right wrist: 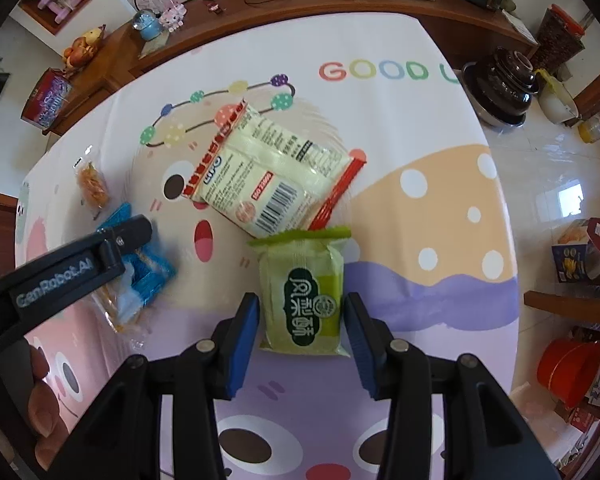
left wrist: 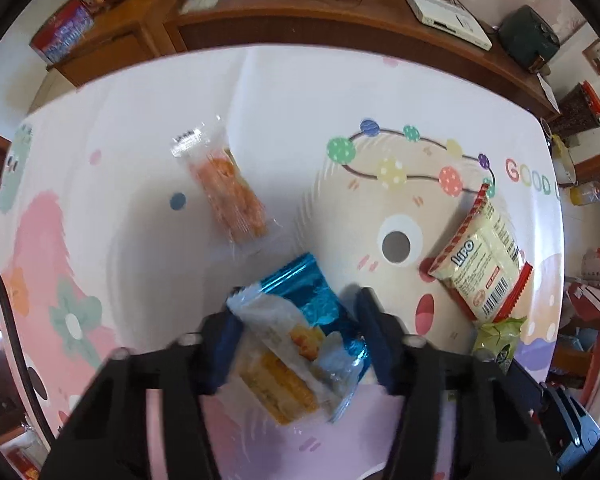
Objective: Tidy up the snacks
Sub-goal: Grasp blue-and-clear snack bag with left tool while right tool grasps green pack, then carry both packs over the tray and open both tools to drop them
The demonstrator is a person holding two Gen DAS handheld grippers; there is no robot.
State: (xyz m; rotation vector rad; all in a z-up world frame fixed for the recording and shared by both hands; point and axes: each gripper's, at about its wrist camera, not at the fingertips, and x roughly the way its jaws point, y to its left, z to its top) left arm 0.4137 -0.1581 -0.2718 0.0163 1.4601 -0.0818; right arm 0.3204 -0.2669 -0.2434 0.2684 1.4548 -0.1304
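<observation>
My left gripper has its jaws around a blue-and-white foil snack pack; the left pad presses it, the right pad stands a little off. It also shows in the right wrist view. My right gripper is open around a green pastry pack lying on the table, with small gaps on both sides. A red-and-cream Lipo biscuit pack lies just beyond the green one; it also shows in the left wrist view. An orange snack in clear wrap lies further left.
The table wears a pastel cartoon cloth. A wooden sideboard with a white box and cables runs behind it. A dark pot sits on the floor past the table's right edge, and a red basin stands lower right.
</observation>
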